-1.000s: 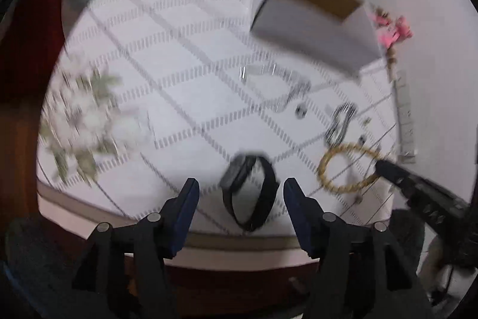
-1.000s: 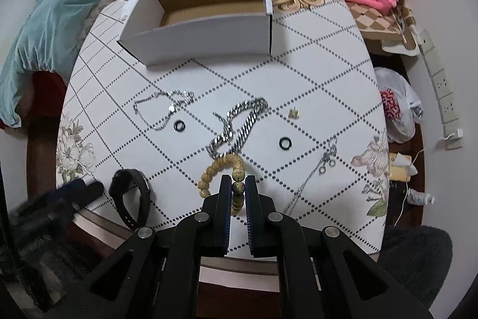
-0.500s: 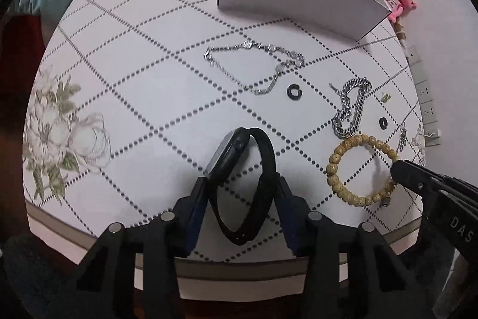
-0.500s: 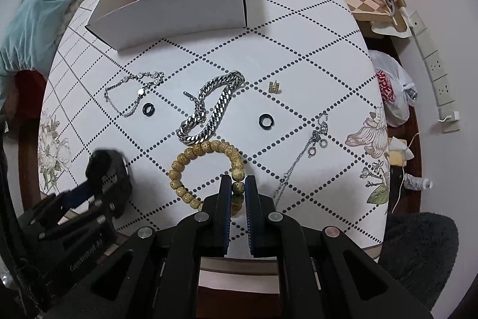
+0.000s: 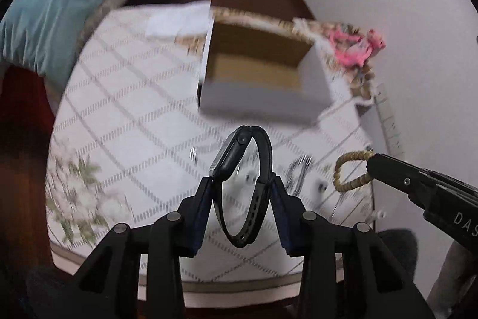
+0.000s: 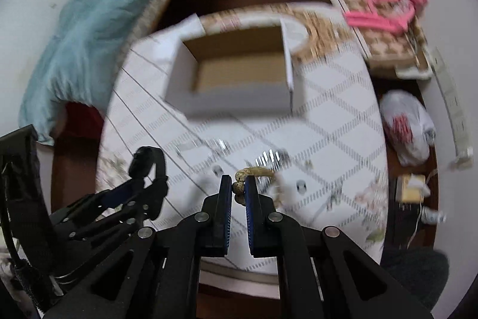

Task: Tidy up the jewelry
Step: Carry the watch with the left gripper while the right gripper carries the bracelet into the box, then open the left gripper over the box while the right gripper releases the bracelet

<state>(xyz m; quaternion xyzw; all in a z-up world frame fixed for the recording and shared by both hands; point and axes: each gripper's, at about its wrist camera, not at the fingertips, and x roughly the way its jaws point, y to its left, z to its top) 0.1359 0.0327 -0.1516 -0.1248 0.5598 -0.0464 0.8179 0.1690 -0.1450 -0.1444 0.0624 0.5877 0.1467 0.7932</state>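
My left gripper (image 5: 241,184) is shut on a black smartwatch (image 5: 239,169) and holds it above the table; the watch also shows in the right wrist view (image 6: 148,162). My right gripper (image 6: 238,184) is shut on a wooden bead bracelet (image 6: 254,172), lifted off the table; the bracelet also shows in the left wrist view (image 5: 348,174). An open white cardboard box (image 6: 236,102) with a brown inside stands at the far side of the table, also in the left wrist view (image 5: 263,106). Blurred silver chains (image 6: 272,156) and small rings (image 6: 300,187) lie on the tablecloth.
The round table has a white diamond-patterned cloth (image 6: 337,139) with flower prints. A teal blanket (image 6: 89,29) lies far left. A pink toy (image 6: 385,11) on a checkered surface and a plastic bag (image 6: 409,127) are at the right. Both views are motion-blurred.
My left gripper closed on the watch and lifted it off the table. My right gripper lifted the bead bracelet. Both moved up and toward the box.
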